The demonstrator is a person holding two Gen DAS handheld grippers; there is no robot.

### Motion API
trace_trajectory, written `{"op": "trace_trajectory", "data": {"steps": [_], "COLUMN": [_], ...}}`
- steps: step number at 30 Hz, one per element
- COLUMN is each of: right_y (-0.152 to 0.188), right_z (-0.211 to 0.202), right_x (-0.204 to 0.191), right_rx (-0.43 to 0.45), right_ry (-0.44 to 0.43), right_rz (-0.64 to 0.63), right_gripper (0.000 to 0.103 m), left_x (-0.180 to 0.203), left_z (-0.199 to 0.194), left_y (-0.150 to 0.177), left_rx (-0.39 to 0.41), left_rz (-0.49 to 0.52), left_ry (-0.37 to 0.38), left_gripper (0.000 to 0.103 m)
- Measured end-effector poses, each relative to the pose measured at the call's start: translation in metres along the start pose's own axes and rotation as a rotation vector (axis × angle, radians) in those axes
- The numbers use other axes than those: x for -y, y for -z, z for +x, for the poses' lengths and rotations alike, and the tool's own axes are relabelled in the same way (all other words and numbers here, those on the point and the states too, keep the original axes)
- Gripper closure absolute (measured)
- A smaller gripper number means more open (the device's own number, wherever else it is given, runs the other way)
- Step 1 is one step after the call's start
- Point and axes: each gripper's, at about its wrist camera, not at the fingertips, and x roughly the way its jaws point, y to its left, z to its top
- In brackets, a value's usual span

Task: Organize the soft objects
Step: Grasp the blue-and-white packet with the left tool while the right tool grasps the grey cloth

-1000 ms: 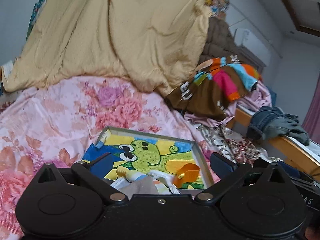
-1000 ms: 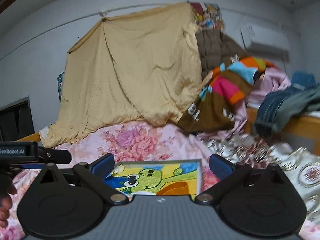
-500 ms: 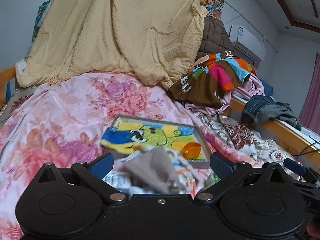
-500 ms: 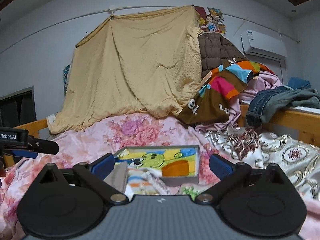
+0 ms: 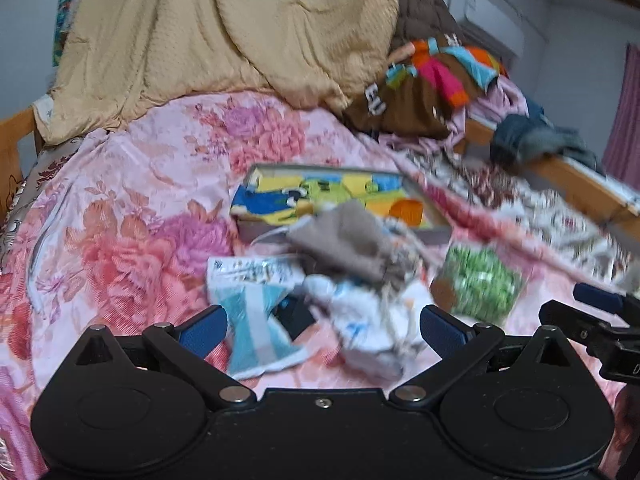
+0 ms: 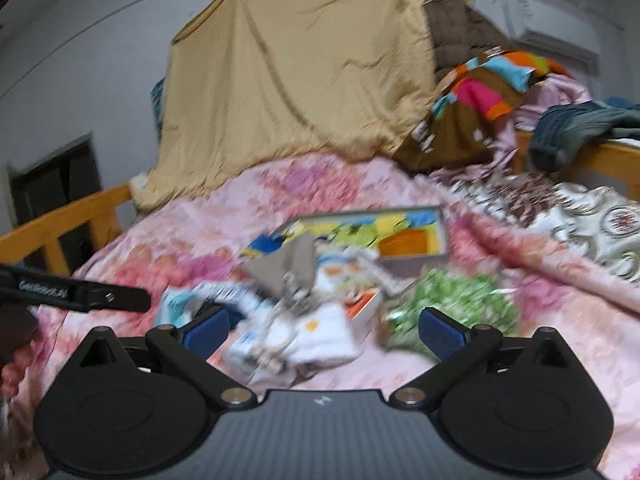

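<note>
Left gripper (image 5: 322,330) and right gripper (image 6: 324,328): jaws spread, empty. Crumpled grey cloth (image 5: 346,240) tops a soft pile, shapeless, no clear long axis; flat cartoon-printed box (image 5: 332,196) lies behind.

Before you on the bedspread (image 5: 132,208) lies a heap of cloths (image 5: 352,280); behind it sits a tray (image 5: 332,196), and a blanket (image 5: 224,40) hangs beyond.

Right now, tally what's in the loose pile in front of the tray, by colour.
Grey-brown cloth: 1
Teal-and-white striped cloth: 1
Green patterned bundle: 1
White printed pieces: blurred, at least 1
Total: at least 4, all on the pink floral bedspread beside the cartoon tray.
</note>
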Motion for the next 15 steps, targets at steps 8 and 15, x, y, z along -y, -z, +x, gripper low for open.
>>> {"op": "trace_trajectory", "data": {"steps": [8,15], "right_y": [0.017,0.028], "right_z": [0.030,0.064], "right_x": [-0.021,-0.026], "right_rx": [-0.095,-0.161], "right_ry": [-0.064,-0.079], "right_rz": [-0.060,-0.064], "right_gripper": [0.000,0.000], "left_x": [-0.016,-0.024], "left_z": [0.019,0.038], "left_y": [0.012,0.021], "left_rx": [-0.055,-0.057], "left_rz": [-0.007,0.006], "left_ry": [0.002,0.012], "left_gripper": [0.001,0.001]}}
